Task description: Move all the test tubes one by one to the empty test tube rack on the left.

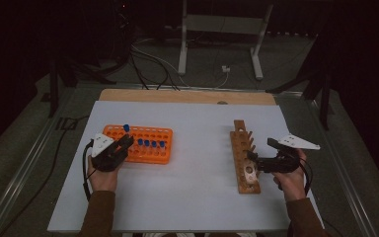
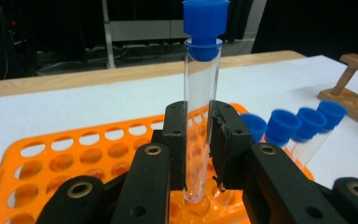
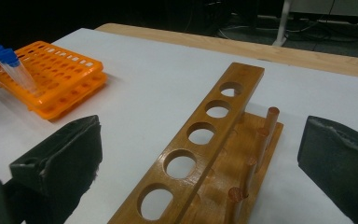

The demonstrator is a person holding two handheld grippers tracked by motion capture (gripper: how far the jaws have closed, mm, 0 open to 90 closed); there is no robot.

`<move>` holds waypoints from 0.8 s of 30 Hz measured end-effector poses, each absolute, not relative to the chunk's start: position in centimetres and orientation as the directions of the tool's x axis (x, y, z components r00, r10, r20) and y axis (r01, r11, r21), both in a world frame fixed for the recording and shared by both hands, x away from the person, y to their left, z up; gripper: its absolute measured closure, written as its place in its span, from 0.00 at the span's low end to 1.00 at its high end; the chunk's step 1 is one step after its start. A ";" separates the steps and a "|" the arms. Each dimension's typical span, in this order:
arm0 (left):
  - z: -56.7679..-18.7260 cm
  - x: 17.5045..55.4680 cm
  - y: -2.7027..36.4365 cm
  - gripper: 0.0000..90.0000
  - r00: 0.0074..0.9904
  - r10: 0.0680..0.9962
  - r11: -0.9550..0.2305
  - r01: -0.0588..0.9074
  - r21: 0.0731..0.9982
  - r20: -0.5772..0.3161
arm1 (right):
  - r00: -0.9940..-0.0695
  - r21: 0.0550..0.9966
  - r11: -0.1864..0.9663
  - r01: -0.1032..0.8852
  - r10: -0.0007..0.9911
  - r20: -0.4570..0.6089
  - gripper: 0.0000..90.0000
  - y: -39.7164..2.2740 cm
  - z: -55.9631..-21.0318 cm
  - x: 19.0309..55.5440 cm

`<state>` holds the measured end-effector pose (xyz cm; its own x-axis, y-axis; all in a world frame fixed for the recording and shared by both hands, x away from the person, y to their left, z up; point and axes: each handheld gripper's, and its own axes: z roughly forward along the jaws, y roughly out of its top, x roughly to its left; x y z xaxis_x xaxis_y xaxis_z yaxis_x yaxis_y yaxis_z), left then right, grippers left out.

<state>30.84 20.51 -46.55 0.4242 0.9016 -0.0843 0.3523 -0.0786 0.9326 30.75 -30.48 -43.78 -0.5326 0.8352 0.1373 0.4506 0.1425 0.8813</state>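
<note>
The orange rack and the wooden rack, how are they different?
The orange rack is plastic with many small holes in rows; the wooden rack has one row of a few big holes, plus pegs beside them. The orange rack holds blue-capped tubes, and the left tongs grip one tube over it; the wooden rack's holes are empty, with the right tongs open around it. Both sit on the white table.

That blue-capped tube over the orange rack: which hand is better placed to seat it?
The left. Its fingers already clamp the tube upright over the orange rack. The right gripper is open at the wooden rack.
</note>
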 end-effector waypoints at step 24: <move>-48.7 31.4 20.0 0.87 0.439 0.895 -0.127 0.415 0.901 -0.076 | -0.535 0.876 0.155 0.457 0.835 0.131 0.00 -30.2 -44.2 30.9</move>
